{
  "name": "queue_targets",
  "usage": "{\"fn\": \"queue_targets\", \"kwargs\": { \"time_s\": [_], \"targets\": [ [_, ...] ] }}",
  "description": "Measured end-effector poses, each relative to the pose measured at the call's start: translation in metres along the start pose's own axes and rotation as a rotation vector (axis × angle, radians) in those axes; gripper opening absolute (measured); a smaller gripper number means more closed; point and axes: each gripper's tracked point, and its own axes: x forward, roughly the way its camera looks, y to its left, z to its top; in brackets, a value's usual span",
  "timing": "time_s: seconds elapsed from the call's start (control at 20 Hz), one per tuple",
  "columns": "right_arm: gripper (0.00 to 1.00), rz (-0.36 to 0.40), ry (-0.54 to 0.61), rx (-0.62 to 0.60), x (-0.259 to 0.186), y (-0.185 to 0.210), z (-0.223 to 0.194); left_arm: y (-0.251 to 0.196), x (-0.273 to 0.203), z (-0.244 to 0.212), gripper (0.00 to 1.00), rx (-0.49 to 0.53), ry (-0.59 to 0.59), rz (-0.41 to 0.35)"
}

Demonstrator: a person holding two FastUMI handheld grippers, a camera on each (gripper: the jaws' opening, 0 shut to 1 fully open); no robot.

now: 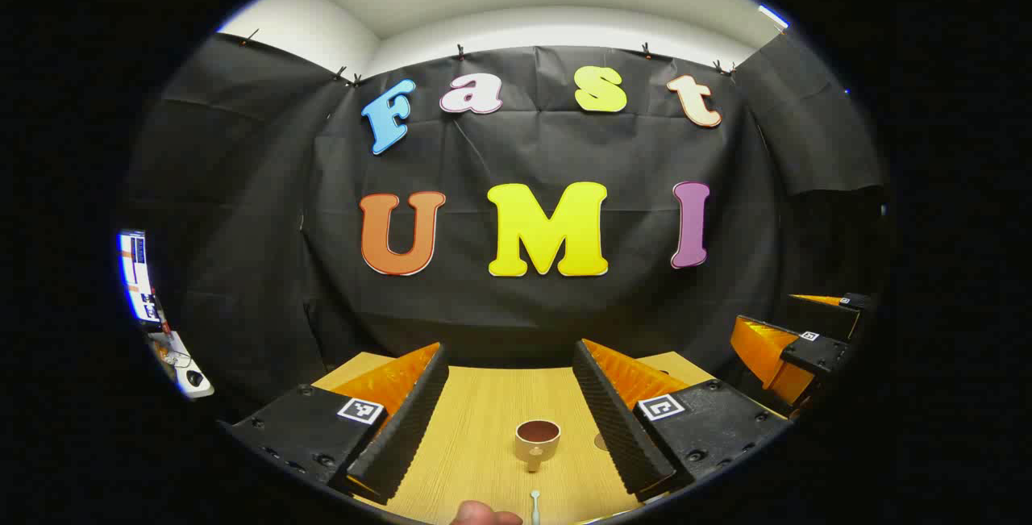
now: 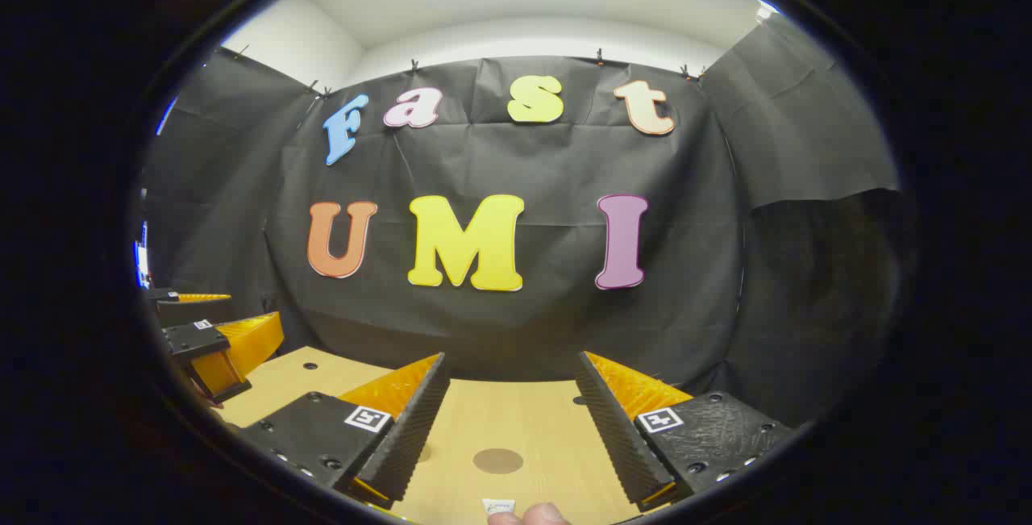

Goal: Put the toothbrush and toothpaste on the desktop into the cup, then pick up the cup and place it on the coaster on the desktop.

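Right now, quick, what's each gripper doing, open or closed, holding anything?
Left gripper: jaws open, holding nothing, above the cup.
Right gripper: jaws open, holding nothing, above the coaster.

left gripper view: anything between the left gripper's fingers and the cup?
No. In the left gripper view, bare wooden desktop lies between the open left gripper and the cup, which stands upright in the gap between its fingers.
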Motion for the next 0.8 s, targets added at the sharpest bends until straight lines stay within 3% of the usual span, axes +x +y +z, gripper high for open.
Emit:
{"fn": "queue_targets", "kwargs": {
  "time_s": [0.8],
  "targets": [
    [0.95,0.000,-0.012,-0.003,0.014,-0.013,0.004,-0.006,0.009,-0.004,0.98,-0.005,0.020,0.013]
  ]
}}
